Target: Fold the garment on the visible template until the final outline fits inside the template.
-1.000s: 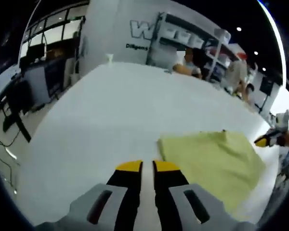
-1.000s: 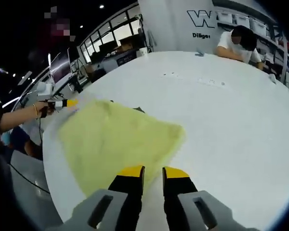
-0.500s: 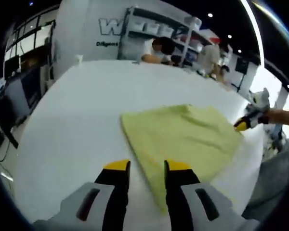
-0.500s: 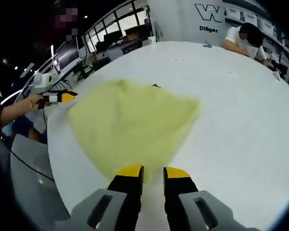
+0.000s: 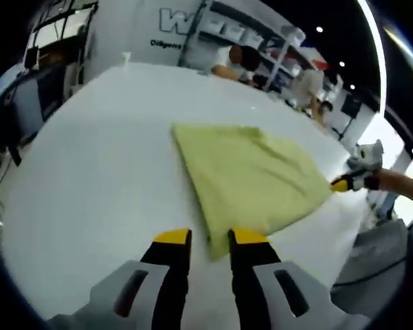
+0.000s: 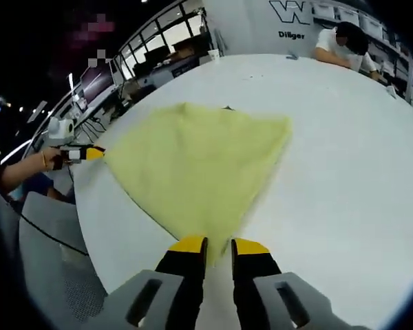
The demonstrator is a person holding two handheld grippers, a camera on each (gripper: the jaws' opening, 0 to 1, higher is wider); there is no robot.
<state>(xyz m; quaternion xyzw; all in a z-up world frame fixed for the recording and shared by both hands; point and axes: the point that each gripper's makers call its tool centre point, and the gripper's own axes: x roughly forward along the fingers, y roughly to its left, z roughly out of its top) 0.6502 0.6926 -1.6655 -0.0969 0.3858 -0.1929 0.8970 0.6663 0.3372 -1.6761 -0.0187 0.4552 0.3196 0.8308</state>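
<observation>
Pale yellow-green cloth garment (image 5: 251,175) lies already folded at twelve o'clock; left gripper (image 5: 210,237) and right gripper (image 6: 219,242), jaws narrowly apart, reach for opposite corners — more folding likely.

Bright, soft blur, fisheye-warped edges

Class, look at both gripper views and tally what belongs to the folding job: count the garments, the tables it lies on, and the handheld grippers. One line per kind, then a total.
Yellow-green garment: 1
White table: 1
Handheld grippers: 2, the left gripper and the right gripper
Total: 4
</observation>
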